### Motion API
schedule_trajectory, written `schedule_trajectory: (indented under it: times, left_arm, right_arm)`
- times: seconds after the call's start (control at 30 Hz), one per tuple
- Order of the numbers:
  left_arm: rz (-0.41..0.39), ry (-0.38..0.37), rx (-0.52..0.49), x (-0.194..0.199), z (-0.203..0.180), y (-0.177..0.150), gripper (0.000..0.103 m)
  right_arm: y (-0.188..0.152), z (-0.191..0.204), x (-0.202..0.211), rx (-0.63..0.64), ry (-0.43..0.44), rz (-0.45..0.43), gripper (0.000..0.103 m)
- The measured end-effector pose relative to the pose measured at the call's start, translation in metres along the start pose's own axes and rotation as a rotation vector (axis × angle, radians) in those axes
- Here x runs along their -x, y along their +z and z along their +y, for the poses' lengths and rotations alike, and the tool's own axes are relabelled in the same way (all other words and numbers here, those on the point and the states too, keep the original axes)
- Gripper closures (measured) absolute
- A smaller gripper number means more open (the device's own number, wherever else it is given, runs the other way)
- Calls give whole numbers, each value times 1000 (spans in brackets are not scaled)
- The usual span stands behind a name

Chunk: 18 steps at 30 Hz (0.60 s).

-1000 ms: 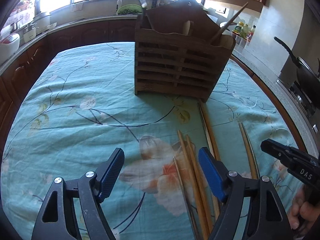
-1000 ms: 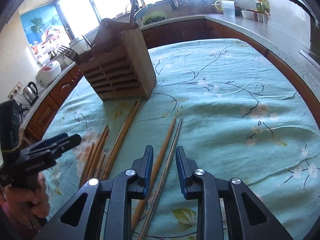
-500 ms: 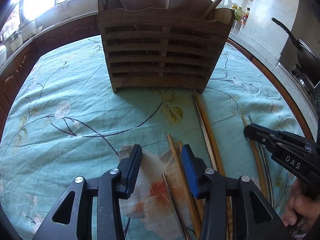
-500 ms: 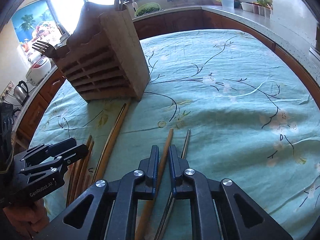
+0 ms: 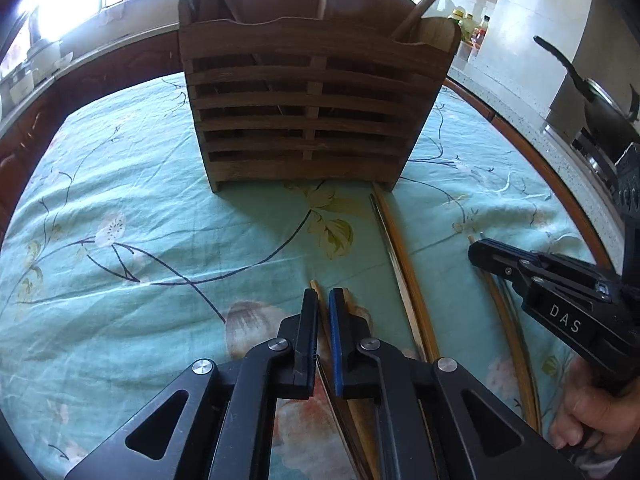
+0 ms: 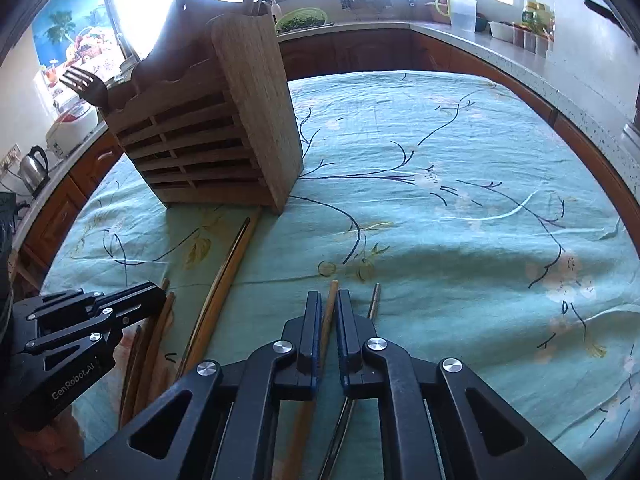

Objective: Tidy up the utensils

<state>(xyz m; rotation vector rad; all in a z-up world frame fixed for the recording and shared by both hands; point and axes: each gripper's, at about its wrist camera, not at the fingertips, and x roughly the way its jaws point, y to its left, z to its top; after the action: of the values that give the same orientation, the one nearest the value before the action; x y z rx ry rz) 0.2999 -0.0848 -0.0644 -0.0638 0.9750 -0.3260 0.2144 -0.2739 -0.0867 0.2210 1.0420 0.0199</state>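
A slatted wooden utensil holder [image 5: 308, 108] stands at the back of the teal floral tablecloth [image 5: 120, 208]; it also shows in the right wrist view [image 6: 212, 132] with a fork [image 6: 82, 84] sticking out. Several chopsticks lie on the cloth. My left gripper [image 5: 323, 300] is shut on a wooden chopstick [image 5: 316, 286]. My right gripper [image 6: 329, 304] is shut on another wooden chopstick [image 6: 331, 292], with a metal chopstick [image 6: 374, 300] just right of it. A long pair of chopsticks [image 5: 396, 248] lies between the two grippers.
A kitchen counter [image 6: 520, 64] curves around the table with a jug [image 6: 460, 10], jars and a dish rack. A kettle [image 6: 34, 168] and rice cooker [image 6: 72, 124] stand at the left. A pan [image 5: 600, 100] sits on the stove at the right.
Both grippers moved forward toward the holder and lower. The left jaws closed from wide open onto a chopstick. The right jaws narrowed onto its chopstick.
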Motion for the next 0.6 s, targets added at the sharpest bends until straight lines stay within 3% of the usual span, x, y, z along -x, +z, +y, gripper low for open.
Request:
schedule_trajectory:
  times: [0.27, 0.6]
  left_arm:
    - [-130, -81, 78, 66, 14, -4, 101]
    - [-280, -132, 85, 164, 23, -27, 101]
  right_arm:
    - [6, 6, 58, -43, 97, -110, 98]
    - [16, 26, 125, -15, 159, -242, 98]
